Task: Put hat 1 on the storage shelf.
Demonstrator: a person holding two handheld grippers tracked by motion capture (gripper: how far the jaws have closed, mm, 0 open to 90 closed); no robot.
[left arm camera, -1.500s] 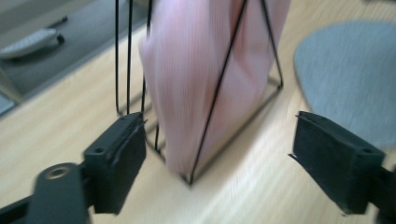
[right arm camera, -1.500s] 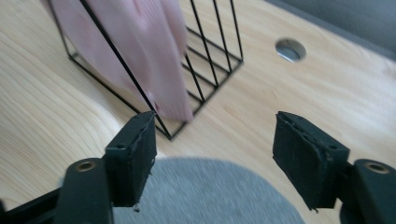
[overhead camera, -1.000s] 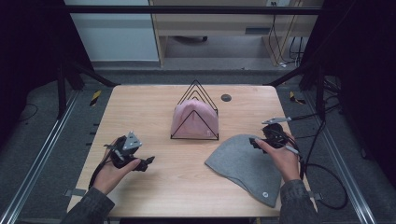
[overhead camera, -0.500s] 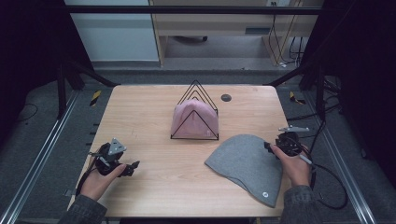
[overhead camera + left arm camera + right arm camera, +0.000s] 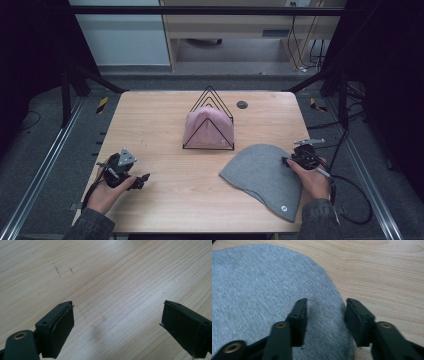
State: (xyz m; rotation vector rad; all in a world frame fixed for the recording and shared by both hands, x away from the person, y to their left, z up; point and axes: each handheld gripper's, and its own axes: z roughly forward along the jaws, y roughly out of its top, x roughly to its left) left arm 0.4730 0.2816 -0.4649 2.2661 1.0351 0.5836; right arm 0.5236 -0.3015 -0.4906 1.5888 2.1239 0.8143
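The grey beanie point(image 5: 264, 179) lies flat on the worktop point(image 5: 165, 130), its edge between the parted jaws of the right tool point(image 5: 325, 312). Beyond it, a pink hat point(image 5: 207, 127) sits in a wire rack point(image 5: 210, 98). The left tool point(image 5: 117, 322) gapes wide over bare wood.

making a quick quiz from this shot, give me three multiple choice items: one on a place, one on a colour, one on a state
1. Where is the pink hat?
A. in the black wire rack
B. flat on the table's near edge
C. on the floor

2. What colour is the hat lying flat by the right gripper?
A. pink
B. grey
C. blue

3. How do the left gripper's jaws stand?
A. shut on the grey hat
B. shut on nothing
C. open over bare wood

Answers: 1 A, the rack's wires frame it in the high view. 2 B, grey in the high view and the right gripper view. 3 C, the left gripper view shows a wide gap over the table.
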